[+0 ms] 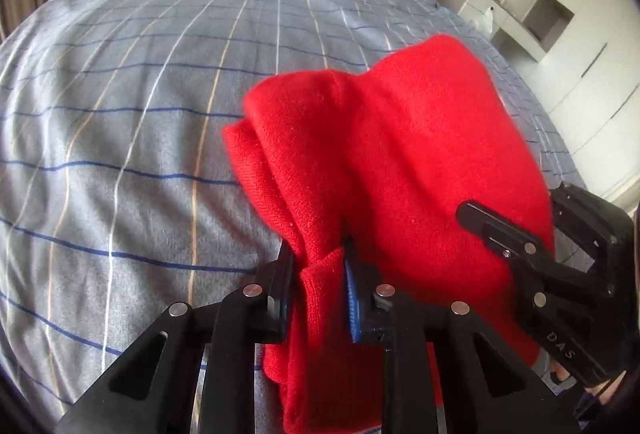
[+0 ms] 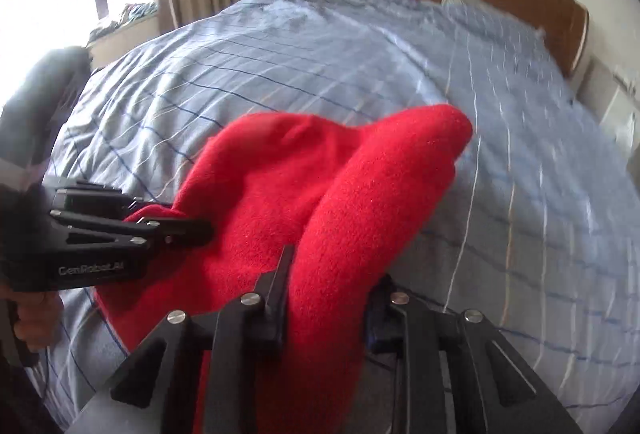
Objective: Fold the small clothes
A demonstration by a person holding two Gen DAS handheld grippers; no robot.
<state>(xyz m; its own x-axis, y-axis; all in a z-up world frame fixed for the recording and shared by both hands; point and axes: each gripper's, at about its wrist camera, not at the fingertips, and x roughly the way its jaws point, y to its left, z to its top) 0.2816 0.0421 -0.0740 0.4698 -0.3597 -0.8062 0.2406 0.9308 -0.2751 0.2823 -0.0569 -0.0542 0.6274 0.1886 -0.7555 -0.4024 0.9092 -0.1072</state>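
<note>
Red knit garment (image 1: 400,162): held above the bed (image 1: 120,114), clamped in left hand-held gripper (image 1: 320,298) and right hand-held gripper (image 2: 326,310). Step: mid-fold. Next: lay flat, align edges.

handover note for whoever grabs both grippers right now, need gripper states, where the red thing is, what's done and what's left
Left gripper: shut on a bunched edge of the red knit garment.
Right gripper: shut on another part of the same garment, a thick fold between its fingers.
Garment: held by both grippers above the striped blue bedspread, draped and bunched; whether any part touches the bed cannot be told.
Done: picked up, gripped on two sides.
Left: probably spread it flat on the bed, fold it, release. No finished fold is visible yet.
</note>
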